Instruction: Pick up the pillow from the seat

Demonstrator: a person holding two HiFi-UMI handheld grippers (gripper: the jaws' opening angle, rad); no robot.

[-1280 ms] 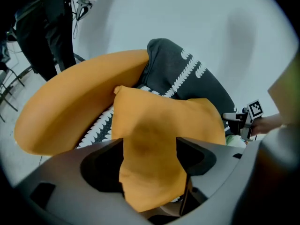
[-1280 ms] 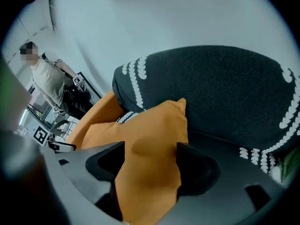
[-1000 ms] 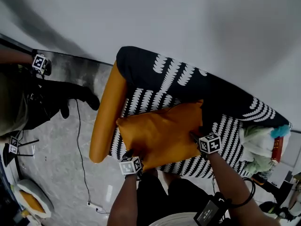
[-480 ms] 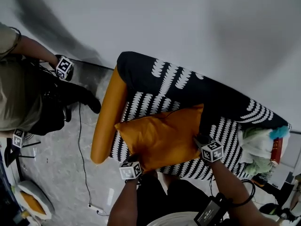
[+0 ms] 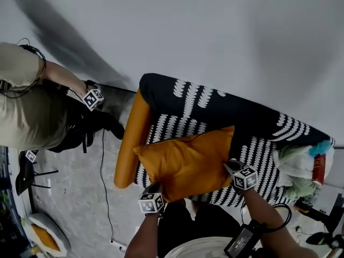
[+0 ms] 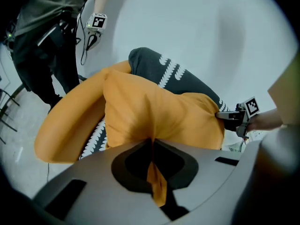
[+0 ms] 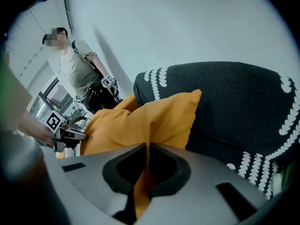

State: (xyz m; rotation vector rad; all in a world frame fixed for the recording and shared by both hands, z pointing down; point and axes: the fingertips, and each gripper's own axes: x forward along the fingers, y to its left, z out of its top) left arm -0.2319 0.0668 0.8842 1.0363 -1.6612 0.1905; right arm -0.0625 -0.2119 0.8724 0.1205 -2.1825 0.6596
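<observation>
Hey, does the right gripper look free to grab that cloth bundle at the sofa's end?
Probably not: the right gripper is shut on the orange pillow, so it must let go first. The cloth bundle itself lies uncovered nearby.

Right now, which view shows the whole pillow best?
The head view: the orange pillow shows whole against the patterned seat, left claw and right claw at its near corners. The left gripper view and right gripper view each show it foreshortened, near edge hidden, fabric pinched between its jaws.
</observation>
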